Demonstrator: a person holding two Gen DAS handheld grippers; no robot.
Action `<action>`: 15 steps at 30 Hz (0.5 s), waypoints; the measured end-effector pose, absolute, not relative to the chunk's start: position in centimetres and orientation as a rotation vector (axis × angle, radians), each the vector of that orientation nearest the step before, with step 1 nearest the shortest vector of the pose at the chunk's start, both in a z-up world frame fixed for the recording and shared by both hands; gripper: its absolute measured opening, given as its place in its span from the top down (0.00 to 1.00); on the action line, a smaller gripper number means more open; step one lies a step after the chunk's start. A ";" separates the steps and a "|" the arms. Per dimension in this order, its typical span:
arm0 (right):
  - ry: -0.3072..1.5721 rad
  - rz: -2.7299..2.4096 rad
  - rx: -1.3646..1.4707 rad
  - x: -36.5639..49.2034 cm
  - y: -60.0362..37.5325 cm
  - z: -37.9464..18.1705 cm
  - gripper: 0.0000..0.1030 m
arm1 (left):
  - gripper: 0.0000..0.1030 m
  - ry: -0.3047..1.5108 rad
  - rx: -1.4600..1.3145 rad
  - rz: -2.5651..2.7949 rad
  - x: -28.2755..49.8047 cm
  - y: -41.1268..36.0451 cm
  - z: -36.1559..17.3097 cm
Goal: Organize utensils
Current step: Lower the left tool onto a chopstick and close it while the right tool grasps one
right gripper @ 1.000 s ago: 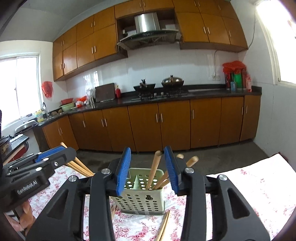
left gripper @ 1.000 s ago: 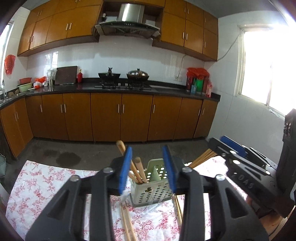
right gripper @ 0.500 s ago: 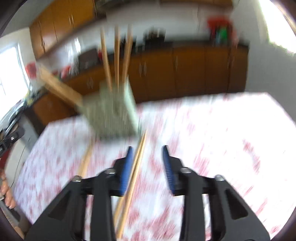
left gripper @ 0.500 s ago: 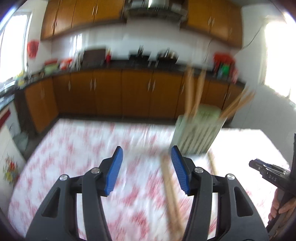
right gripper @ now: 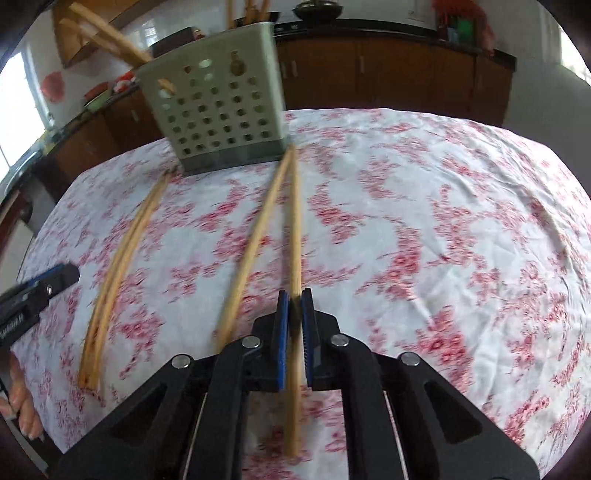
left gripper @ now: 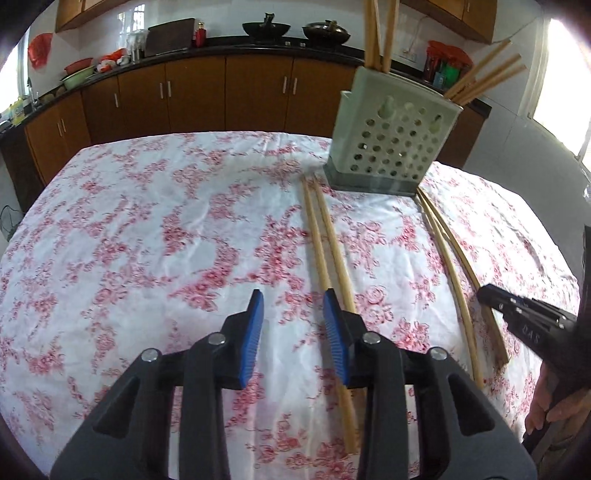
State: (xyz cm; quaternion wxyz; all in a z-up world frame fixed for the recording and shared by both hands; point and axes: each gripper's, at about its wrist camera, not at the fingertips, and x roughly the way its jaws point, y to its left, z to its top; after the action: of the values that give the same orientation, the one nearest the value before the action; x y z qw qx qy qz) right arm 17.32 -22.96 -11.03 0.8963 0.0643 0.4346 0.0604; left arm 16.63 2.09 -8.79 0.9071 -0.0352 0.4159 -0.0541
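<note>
Right gripper [right gripper: 294, 310]: jaws clenched on one chopstick [right gripper: 295, 229] lying on the flowered tablecloth [right gripper: 424, 206]. Left gripper [left gripper: 293, 314]: jaws parted, just been narrowing, only cloth between them; a chopstick pair [left gripper: 328, 254] lay just right of them. Perforated holder [left gripper: 391, 140], with chopsticks standing in it, stood at the table's far side.

The tops of the chopsticks [left gripper: 380, 33] in the holder [left gripper: 391, 140] are cut off; the right-wrist view is perhaps motion-blurred.
</note>
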 end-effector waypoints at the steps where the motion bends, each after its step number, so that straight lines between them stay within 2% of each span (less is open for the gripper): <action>1: 0.901 0.116 0.144 17.4 -23.6 -11.0 0.92 | 0.71 0.865 -0.067 -0.122 16.6 1.7 -9.0; 9: 0.889 0.106 0.117 17.1 -24.2 -11.2 0.92 | 0.84 0.912 0.002 -0.136 17.1 -0.5 -10.7; 11: 0.888 0.111 0.101 17.0 -24.0 -11.2 0.92 | 0.90 0.904 0.032 -0.111 17.2 -0.8 -10.9; 15: 0.886 0.120 0.091 16.8 -24.0 -11.2 0.92 | 0.92 0.901 0.032 -0.088 18.0 0.0 -10.9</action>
State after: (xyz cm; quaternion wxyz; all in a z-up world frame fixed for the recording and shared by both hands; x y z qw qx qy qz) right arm 16.80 -24.01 -11.22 0.9007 0.0442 0.4282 0.0582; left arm 18.05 0.00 -10.90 0.8992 0.0155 0.4351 -0.0425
